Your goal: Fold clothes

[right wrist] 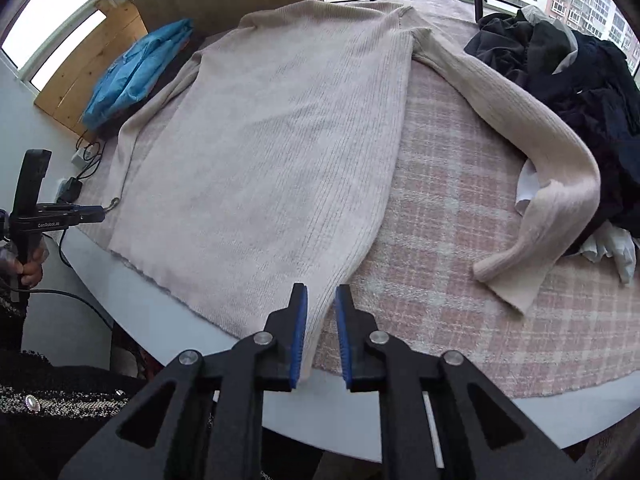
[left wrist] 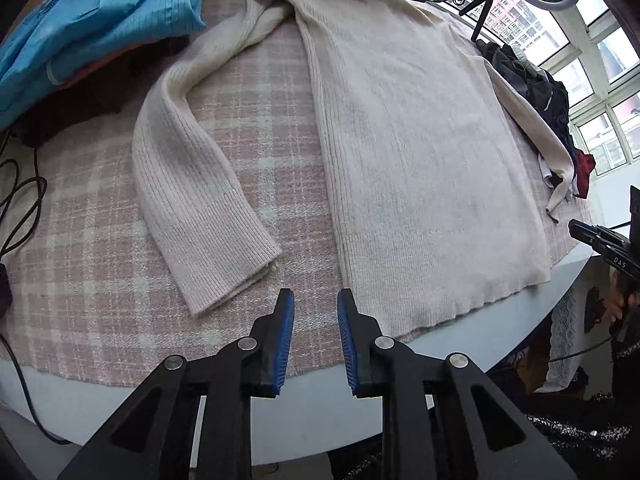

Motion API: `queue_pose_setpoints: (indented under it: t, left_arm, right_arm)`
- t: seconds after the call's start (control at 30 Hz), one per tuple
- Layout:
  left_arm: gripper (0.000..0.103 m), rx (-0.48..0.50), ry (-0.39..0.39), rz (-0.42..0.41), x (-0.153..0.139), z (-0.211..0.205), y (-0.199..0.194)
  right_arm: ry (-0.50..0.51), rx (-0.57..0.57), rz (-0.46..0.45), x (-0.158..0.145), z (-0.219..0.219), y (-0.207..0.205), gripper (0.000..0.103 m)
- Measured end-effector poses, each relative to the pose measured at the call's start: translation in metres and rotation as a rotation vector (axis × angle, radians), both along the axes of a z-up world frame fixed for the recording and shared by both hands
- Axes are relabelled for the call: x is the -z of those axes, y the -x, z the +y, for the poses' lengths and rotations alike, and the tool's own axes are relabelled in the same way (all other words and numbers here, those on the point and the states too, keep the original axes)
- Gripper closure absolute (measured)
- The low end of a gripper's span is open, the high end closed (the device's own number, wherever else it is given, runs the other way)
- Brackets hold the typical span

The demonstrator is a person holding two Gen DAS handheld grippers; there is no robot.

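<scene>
A cream ribbed knit sweater lies flat on the pink plaid cloth, hem toward me. It also shows in the right wrist view. Its left sleeve bends down beside the body. Its right sleeve stretches out to the right, cuff near the dark pile. My left gripper is open and empty, hovering between the left cuff and the hem's left corner. My right gripper is open, its jaws astride the hem's right corner, not closed on it.
Folded blue clothes lie at the far left on a dark garment. A pile of dark clothes sits at the right. Cables hang at the left edge. The round table's white rim is just in front of me.
</scene>
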State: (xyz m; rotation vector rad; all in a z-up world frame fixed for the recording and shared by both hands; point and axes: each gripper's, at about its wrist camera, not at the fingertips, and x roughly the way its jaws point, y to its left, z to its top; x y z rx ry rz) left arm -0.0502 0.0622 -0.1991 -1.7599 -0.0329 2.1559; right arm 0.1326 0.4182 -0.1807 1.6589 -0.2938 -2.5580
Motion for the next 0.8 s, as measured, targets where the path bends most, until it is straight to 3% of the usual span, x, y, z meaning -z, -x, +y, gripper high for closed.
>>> queue_pose_setpoints:
  t: [0.07, 0.17, 0.27, 0.47, 0.57, 0.6, 0.67, 0.8]
  left_arm:
    - [0.075, -0.006, -0.021, 0.032, -0.014, 0.002, 0.004]
    - [0.074, 0.006, -0.055, 0.051, -0.025, 0.019, 0.008]
    - [0.074, 0.021, -0.097, 0.057, -0.027, 0.051, 0.011]
    - [0.074, 0.044, -0.126, 0.088, -0.039, 0.122, 0.022]
    - [0.074, 0.041, -0.123, 0.113, -0.046, 0.152, 0.030]
    - [0.074, 0.041, -0.122, 0.121, -0.049, 0.161, 0.033]
    - [0.074, 0.040, -0.128, 0.129, -0.050, 0.179, 0.039]
    - [0.074, 0.057, -0.127, 0.138, -0.051, 0.217, 0.044]
  right_arm:
    - [-0.045, 0.105, 0.052, -0.019, 0.036, -0.009, 0.054]
    - [-0.106, 0.251, 0.075, -0.030, 0.090, -0.015, 0.053]
    - [-0.032, 0.312, 0.039, -0.008, 0.132, -0.008, 0.053]
    - [0.058, 0.299, -0.049, 0.055, 0.159, 0.020, 0.053]
    - [0.124, 0.245, -0.051, 0.072, 0.165, 0.032, 0.053]
    - [0.147, 0.216, -0.036, 0.072, 0.164, 0.034, 0.061]
    - [0.195, 0.143, -0.009, 0.067, 0.163, 0.034, 0.098]
    - [0.240, 0.034, 0.074, 0.019, 0.180, 0.026, 0.099]
